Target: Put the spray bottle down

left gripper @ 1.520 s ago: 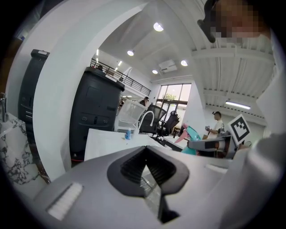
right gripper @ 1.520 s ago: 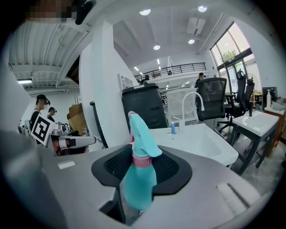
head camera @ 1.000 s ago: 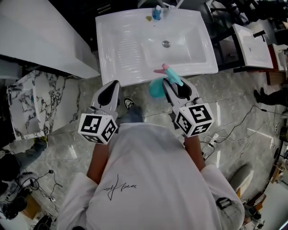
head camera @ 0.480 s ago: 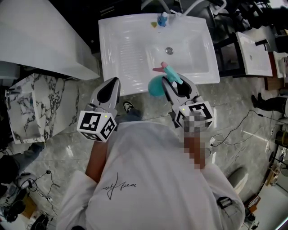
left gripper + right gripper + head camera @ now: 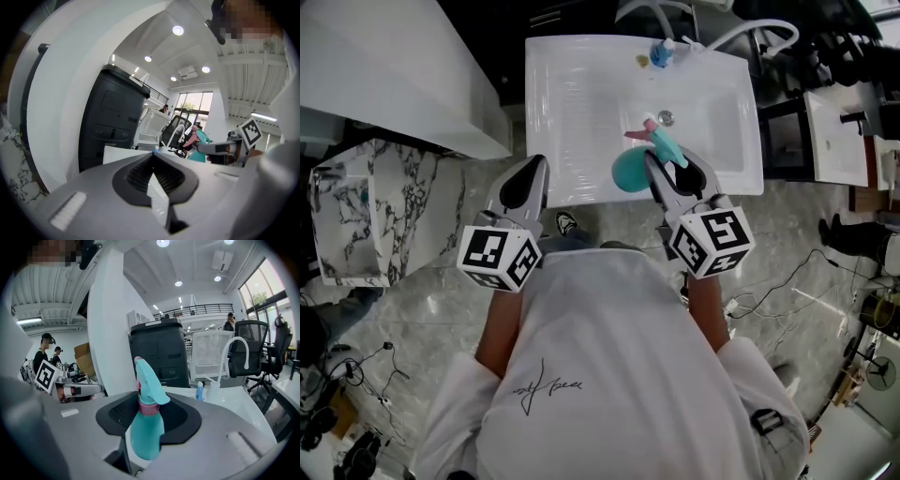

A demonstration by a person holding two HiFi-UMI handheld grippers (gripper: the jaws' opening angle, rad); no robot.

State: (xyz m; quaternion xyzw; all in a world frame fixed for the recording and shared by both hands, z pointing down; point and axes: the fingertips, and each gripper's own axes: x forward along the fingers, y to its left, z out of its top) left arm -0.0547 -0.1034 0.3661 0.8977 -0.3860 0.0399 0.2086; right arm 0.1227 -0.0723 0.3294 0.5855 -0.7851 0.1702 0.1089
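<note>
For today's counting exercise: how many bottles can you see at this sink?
2. A teal spray bottle held in the right gripper; a small blue bottle at the sink's back edge. Others may be hidden.

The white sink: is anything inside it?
Only the drain shows in the bowl of the sink. A small blue bottle stands on its back rim. The spray bottle, held in the right gripper, hangs over the front and hides what lies beneath.
</note>
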